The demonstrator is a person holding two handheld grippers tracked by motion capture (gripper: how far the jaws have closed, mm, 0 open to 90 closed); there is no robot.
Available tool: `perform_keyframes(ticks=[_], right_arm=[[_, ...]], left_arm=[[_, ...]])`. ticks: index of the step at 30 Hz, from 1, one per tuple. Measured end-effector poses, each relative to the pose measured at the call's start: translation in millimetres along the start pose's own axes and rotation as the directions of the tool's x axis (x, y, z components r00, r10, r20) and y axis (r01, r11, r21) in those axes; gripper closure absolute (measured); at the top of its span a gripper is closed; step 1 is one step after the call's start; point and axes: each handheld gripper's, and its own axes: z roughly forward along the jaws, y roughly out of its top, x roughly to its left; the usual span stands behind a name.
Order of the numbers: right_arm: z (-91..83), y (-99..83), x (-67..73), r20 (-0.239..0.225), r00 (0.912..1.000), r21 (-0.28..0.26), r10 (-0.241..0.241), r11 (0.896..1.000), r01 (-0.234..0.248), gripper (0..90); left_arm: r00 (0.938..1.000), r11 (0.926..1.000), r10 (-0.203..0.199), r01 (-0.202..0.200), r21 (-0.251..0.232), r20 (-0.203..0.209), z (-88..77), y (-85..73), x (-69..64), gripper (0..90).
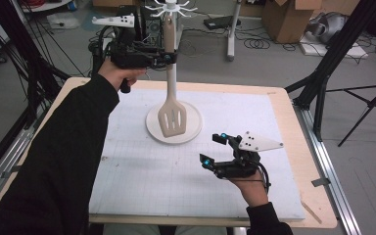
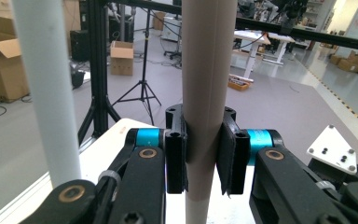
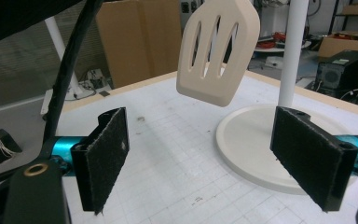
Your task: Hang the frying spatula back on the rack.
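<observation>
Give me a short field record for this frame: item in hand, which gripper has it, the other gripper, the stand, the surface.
item: slotted spatula, hanging blade down, clear of the mat
held by: left gripper, fingers shut on the handle
other gripper: right gripper, open, nothing between its fingers, low over the mat
stand: white hook stand, round base on the mat, beside the spatula
surface: white grid mat on a wooden table

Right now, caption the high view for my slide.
Left tongs hold the spatula beside the white rack; right tongs open.
</observation>
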Motion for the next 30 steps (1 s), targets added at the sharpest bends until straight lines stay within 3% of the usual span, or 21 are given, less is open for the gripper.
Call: perform_keyframes(ticks=[18,30], right_arm=[[4.9,-0.5,1.9,-0.022,0.9997,0.029,-0.013,0.999,0.014,18.4],[4.3,-1.3,1.3,-0.026,0.9996,0.032,-0.007,0.999,0.008,18.4]], left_arm=[[0.9989,0.9979,-0.042,0.041,0.050,0.019,7.5,3.7,15.6,75.1],[0.9985,0.9976,-0.052,0.052,0.045,-0.015,15.4,-1.6,18.2,74.9]])
